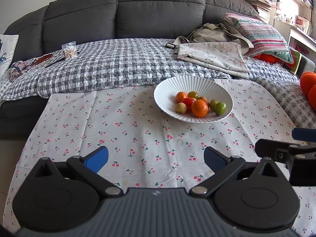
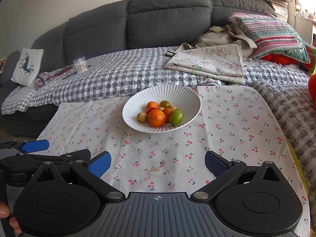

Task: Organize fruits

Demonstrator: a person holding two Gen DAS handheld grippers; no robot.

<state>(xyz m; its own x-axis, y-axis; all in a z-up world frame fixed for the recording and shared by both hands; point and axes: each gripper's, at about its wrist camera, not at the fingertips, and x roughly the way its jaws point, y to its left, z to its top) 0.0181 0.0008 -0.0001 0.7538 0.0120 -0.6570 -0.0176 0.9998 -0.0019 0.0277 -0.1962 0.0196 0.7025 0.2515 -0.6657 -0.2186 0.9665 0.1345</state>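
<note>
Both tongs (image 1: 156, 159) (image 2: 158, 163) wide apart, w/ nothing between.

A cherry-print cloth (image 1: 138, 138) covers the bench, its far edge against a grey sofa (image 1: 158, 9). A checked quilt (image 1: 118, 65) lies over the sofa seat. Near the quilt's left end stands a clear box of cotton swabs (image 1: 69, 50). Toward its right end lies a folded floral cloth (image 1: 213, 57), with a beige bag (image 1: 209, 33) and a striped cushion (image 1: 260, 33) behind it. Stacked books (image 1: 258, 4) sit at the sofa's right end.
</note>
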